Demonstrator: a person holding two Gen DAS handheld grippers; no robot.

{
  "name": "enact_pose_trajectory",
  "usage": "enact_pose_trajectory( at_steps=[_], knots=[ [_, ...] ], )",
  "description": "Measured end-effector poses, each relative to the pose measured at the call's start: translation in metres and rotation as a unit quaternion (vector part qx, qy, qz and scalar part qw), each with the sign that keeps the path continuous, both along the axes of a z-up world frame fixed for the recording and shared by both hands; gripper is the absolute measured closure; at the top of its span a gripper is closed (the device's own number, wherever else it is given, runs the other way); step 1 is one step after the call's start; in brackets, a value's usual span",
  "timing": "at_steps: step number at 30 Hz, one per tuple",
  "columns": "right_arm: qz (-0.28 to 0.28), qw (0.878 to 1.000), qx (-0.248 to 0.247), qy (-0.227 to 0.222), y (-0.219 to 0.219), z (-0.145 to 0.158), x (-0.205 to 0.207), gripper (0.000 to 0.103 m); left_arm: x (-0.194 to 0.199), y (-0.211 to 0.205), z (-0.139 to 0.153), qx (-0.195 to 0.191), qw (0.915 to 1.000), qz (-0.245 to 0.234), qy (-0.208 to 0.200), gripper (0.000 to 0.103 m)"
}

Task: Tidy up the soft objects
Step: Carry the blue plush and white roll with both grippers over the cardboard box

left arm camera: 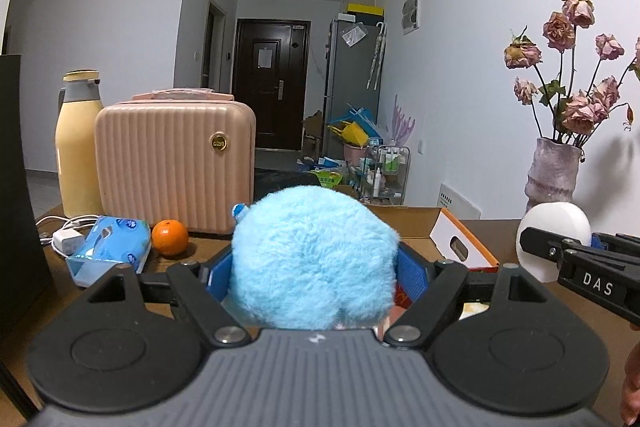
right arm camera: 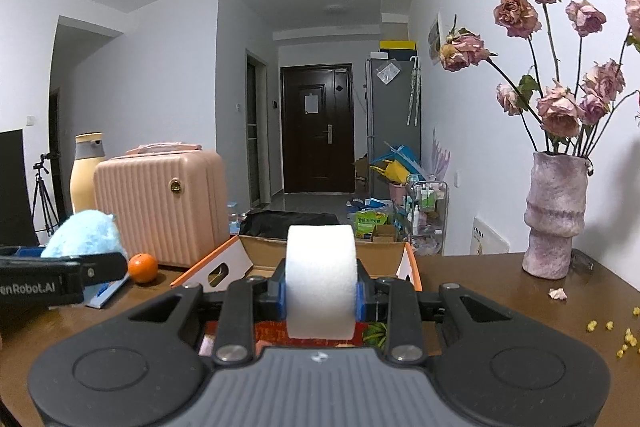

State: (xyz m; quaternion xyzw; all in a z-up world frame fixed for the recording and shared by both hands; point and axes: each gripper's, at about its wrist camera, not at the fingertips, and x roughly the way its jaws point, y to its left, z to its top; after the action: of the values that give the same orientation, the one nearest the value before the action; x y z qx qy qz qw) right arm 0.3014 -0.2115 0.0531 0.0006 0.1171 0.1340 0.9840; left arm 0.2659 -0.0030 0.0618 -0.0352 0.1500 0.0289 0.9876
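My left gripper [left arm camera: 314,267] is shut on a fluffy light-blue plush toy [left arm camera: 312,259], held above the table in front of an open orange-and-white cardboard box [left arm camera: 460,239]. My right gripper [right arm camera: 320,291] is shut on a white toilet paper roll [right arm camera: 320,279], held above the same box [right arm camera: 224,267]. In the left wrist view the roll [left arm camera: 554,223] shows at the right in the other gripper. In the right wrist view the plush [right arm camera: 84,233] shows at the left.
On the brown table [right arm camera: 500,287] stand a pink ribbed case [left arm camera: 176,163], a yellow flask [left arm camera: 78,143], an orange [left arm camera: 170,237], a blue tissue pack [left arm camera: 110,247], a white charger [left arm camera: 66,239] and a vase of dried roses [right arm camera: 554,215]. Yellow crumbs [right arm camera: 608,331] lie at the right.
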Motion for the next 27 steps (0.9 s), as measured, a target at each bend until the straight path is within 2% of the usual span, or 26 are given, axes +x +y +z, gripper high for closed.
enact_pose_trajectory(
  at_steps=[16,27],
  knots=[
    [0.007,1.0,-0.011,0.017,0.012,0.007,0.061,0.074,0.055,0.005,0.009,-0.016,0.9997,0.013,-0.01,0.022],
    [0.002,0.999,-0.016,0.033,0.013,0.005,0.106,0.074,0.097,-0.002,0.009,-0.016,0.9997,0.006,-0.015,0.022]
  ],
)
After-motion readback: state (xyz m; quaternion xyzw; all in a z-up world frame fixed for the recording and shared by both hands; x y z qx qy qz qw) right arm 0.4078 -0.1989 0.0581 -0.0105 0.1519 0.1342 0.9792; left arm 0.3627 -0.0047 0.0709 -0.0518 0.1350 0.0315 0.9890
